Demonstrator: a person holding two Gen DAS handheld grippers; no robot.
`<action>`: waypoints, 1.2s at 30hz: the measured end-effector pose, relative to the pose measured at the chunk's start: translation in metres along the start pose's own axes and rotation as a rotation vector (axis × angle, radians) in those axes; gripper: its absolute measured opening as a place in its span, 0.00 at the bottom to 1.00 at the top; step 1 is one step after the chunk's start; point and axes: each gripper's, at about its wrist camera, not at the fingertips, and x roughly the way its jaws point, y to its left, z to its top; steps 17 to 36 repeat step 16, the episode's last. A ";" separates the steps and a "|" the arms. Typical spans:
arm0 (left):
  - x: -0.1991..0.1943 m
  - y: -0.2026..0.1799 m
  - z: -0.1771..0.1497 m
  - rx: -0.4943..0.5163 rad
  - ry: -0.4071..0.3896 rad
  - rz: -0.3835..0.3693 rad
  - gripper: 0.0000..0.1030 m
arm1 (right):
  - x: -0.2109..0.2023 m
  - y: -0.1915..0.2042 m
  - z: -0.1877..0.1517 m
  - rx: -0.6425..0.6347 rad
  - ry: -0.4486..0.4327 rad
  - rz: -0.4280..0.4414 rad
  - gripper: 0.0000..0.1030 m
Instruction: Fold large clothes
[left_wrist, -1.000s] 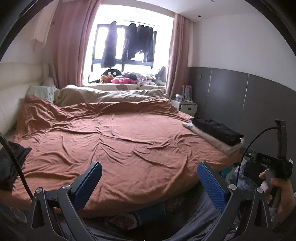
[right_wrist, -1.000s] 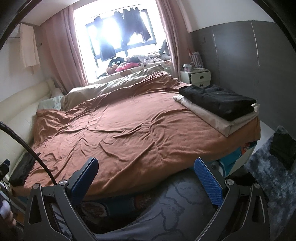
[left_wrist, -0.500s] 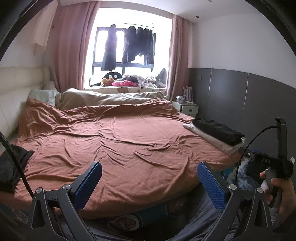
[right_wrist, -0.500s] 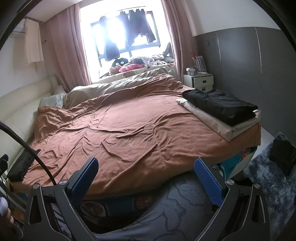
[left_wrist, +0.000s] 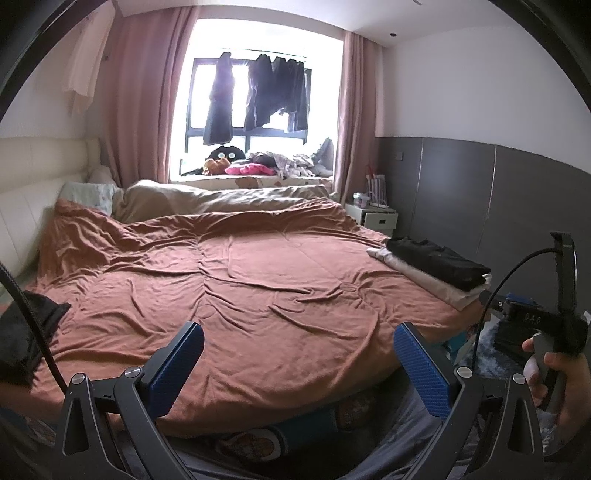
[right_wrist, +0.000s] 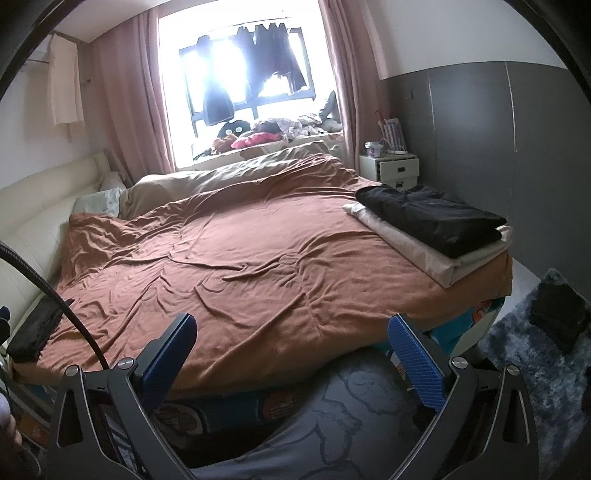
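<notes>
Light source: daylight only, entering through the window (left_wrist: 251, 99) at the far end of the room; no lamp visibly lit.
Exposure, left wrist view: panes blown out to white; the hanging clothes (left_wrist: 258, 96) read as dark silhouettes against them.
Exposure, right wrist view: stronger glare, with bloom spilling from the window (right_wrist: 240, 70) over the frame bars and garment edges.
Mid-room: the brown bedspread (left_wrist: 236, 288) is evenly, softly lit; shallow shadows lie in its creases.
Foreground: dim, with floor and bed base underexposed.
Distortion: heavy fisheye; walls and curtains bow; black vignette in the corners.
Sharpness: centre clear, periphery soft and smeared.
</notes>
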 end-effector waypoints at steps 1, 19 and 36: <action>0.000 0.000 0.000 0.000 -0.001 0.000 1.00 | 0.001 -0.002 0.000 -0.002 0.001 0.002 1.00; -0.002 -0.002 0.001 0.016 -0.006 0.013 1.00 | 0.008 -0.010 0.001 -0.007 0.012 0.009 1.00; -0.002 -0.002 0.001 0.016 -0.006 0.013 1.00 | 0.008 -0.010 0.001 -0.007 0.012 0.009 1.00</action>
